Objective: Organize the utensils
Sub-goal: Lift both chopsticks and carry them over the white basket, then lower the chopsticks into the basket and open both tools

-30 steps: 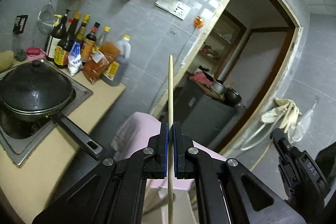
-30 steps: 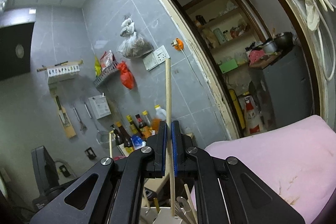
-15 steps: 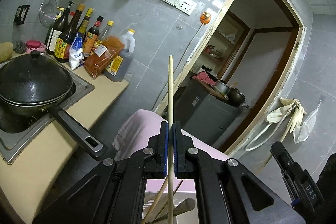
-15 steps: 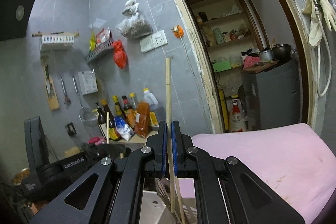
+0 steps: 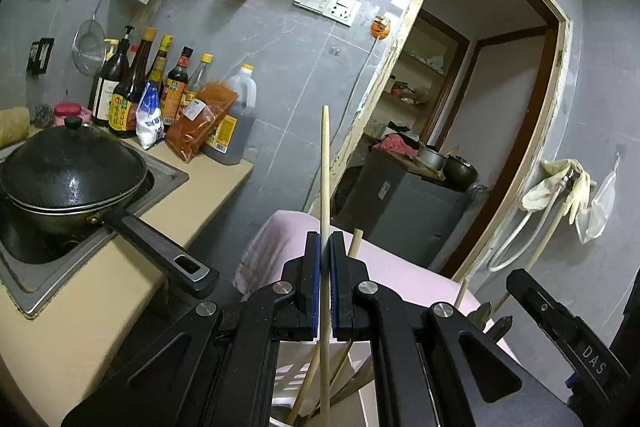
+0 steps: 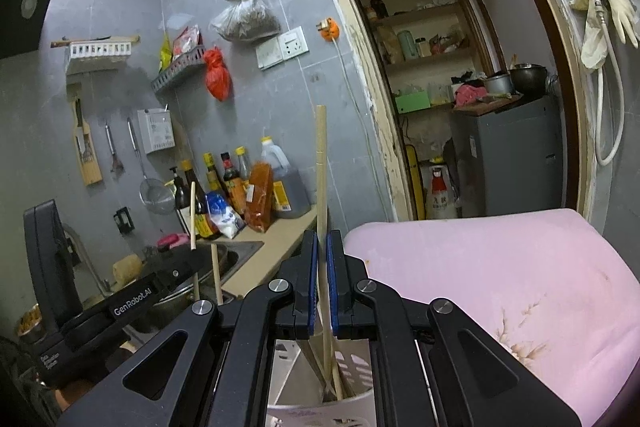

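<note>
White lettering "GenRobot.AI" on black body of left hand-held gripper (image 6: 132, 303), seen from right wrist view. White letters "DAS" on black body of right hand-held gripper (image 5: 592, 363), seen from left wrist view. Labels on sauce bottles (image 5: 124, 95) along table (image 5: 100, 291) and on white bottle (image 6: 440, 199) in doorway too small to read.
</note>
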Demonstrator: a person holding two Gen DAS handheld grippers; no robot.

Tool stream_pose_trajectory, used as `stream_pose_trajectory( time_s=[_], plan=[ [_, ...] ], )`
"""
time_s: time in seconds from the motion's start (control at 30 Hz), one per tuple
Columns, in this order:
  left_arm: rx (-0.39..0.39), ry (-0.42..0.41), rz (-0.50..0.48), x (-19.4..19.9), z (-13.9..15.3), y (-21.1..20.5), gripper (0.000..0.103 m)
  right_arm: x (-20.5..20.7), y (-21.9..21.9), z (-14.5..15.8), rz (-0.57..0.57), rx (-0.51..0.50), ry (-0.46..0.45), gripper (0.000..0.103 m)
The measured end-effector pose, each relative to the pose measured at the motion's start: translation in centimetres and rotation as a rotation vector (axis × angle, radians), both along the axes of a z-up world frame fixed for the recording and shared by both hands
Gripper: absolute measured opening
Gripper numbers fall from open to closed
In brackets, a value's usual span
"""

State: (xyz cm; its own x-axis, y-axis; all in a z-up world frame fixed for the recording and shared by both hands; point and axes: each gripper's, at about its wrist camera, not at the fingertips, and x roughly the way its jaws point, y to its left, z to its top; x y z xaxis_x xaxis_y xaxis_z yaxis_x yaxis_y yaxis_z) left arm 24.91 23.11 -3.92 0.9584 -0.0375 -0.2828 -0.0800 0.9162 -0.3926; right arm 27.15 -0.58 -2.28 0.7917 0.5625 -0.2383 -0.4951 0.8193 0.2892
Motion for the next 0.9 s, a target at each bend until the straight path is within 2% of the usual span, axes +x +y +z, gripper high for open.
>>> stream_pose_trajectory(
  time_s=[0.37,0.73,0.9],
  plan=[
    [0.072,0.004,0.015,-0.3,-1.0,-1.1,0.002,0.1,0.2,-0.7,0.017,-0.030,0.032,0.003],
    [0.088,0.012,0.013,-0.6,-1.6,-1.1,0.002,-0.1,0.4,-1.2,0.030,-0.046,0.051,0.003],
    [0.086,0.031,-0.017,-0.9,-1.9,-1.1,0.002,-0.2,0.6,-1.4,0.030,-0.061,0.064,0.004]
  ],
)
